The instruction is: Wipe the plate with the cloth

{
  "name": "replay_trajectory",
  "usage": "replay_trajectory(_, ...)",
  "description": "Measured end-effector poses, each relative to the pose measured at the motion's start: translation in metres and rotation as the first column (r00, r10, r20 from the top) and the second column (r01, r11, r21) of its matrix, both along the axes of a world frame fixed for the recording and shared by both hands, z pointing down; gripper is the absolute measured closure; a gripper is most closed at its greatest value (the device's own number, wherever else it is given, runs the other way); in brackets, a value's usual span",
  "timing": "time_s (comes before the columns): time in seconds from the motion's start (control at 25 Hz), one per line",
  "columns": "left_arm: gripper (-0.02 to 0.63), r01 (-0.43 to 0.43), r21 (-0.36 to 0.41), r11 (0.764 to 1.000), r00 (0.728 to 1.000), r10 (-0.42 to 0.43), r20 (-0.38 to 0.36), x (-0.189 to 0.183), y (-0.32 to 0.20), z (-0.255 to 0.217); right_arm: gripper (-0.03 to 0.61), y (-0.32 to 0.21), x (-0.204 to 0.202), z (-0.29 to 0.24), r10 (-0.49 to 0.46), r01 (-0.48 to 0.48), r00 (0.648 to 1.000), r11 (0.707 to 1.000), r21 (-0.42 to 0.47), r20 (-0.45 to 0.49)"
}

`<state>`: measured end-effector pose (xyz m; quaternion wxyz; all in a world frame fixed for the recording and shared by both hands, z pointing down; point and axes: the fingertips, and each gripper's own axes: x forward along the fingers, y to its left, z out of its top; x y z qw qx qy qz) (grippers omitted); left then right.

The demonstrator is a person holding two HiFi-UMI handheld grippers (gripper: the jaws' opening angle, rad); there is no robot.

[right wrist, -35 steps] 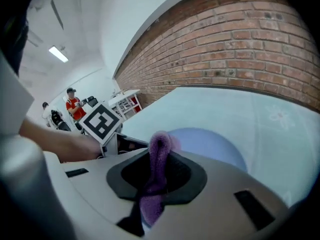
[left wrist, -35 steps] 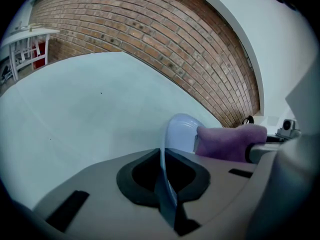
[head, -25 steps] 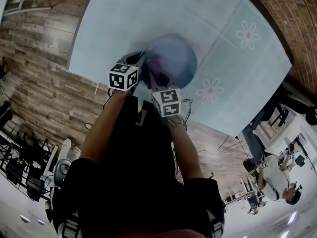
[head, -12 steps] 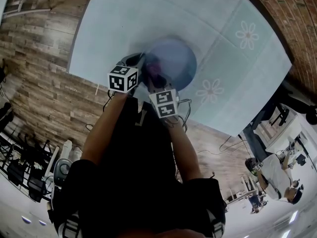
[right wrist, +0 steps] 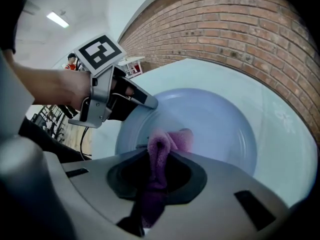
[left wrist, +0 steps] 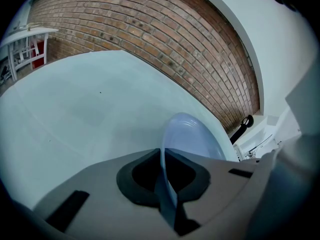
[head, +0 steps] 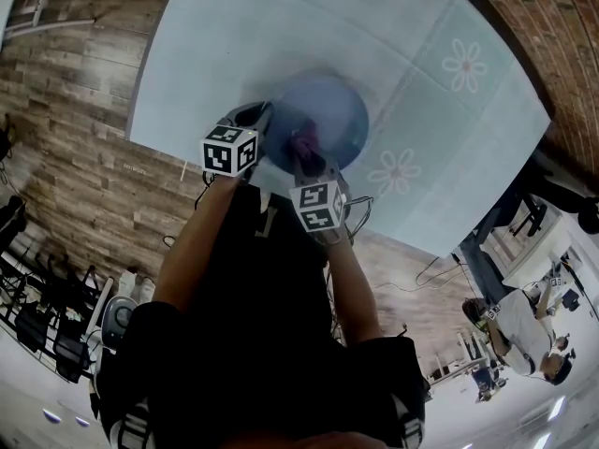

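Note:
A pale blue plate (head: 332,108) lies on the light blue table (head: 234,36). My left gripper (head: 266,125) is shut on the plate's near left rim; in the left gripper view the rim (left wrist: 165,156) runs between the jaws. My right gripper (head: 302,154) is shut on a purple cloth (head: 301,142), which rests on the near part of the plate. In the right gripper view the cloth (right wrist: 167,140) bulges out past the jaws onto the plate (right wrist: 222,126), with the left gripper (right wrist: 148,103) on the rim just beyond.
Flower prints (head: 465,65) mark the table to the right of the plate. The table's near edge (head: 187,152) runs just under the grippers, above wooden floor (head: 75,166). A brick wall (left wrist: 150,29) stands beyond the table. Another person (head: 519,330) is far off at lower right.
My right gripper has slid a little to the right across the plate with the cloth and rolled slightly. The left gripper and the plate have stayed put.

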<state>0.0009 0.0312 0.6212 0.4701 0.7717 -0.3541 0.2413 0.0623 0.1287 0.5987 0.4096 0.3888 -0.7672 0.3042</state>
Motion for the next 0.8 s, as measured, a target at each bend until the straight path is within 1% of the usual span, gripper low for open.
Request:
replay_trajectory(0.32,0.571,0.007,0.001,1.000,1.000,-0.007,0.004,-0.003,0.000,0.001,0.503,-0.003,0.052,0.005,0.032,-0.036,0.994,0.999,-0.031,-0.108)
replay_trajectory(0.48,0.571,0.013,0.000,1.000,1.000,-0.013,0.008,-0.002,0.001,0.003,0.503,-0.015,0.083,0.007,0.035,-0.041,0.981,0.999,-0.029,-0.189)
replay_trajectory(0.56,0.570,0.016,0.000,1.000,1.000,-0.016,0.009,-0.002,0.000,0.004,0.502,-0.023,0.095,0.008,0.023,-0.028,0.972,0.999,-0.017,-0.236)
replay_trajectory(0.64,0.570,0.019,0.000,1.000,1.000,-0.019,0.012,-0.003,0.000,0.005,0.503,-0.032,0.099,0.010,-0.021,0.026,0.951,1.000,0.011,-0.307)
replay_trajectory(0.76,0.570,0.028,-0.006,1.000,0.999,-0.028,0.019,-0.005,0.000,0.004,0.503,-0.045,0.098,0.008,-0.094,0.145,0.887,0.986,0.079,-0.453)
replay_trajectory(0.8,0.569,0.032,-0.008,0.999,0.999,-0.031,0.021,-0.006,0.000,0.003,0.503,-0.048,0.097,0.008,-0.103,0.170,0.870,0.981,0.097,-0.482)
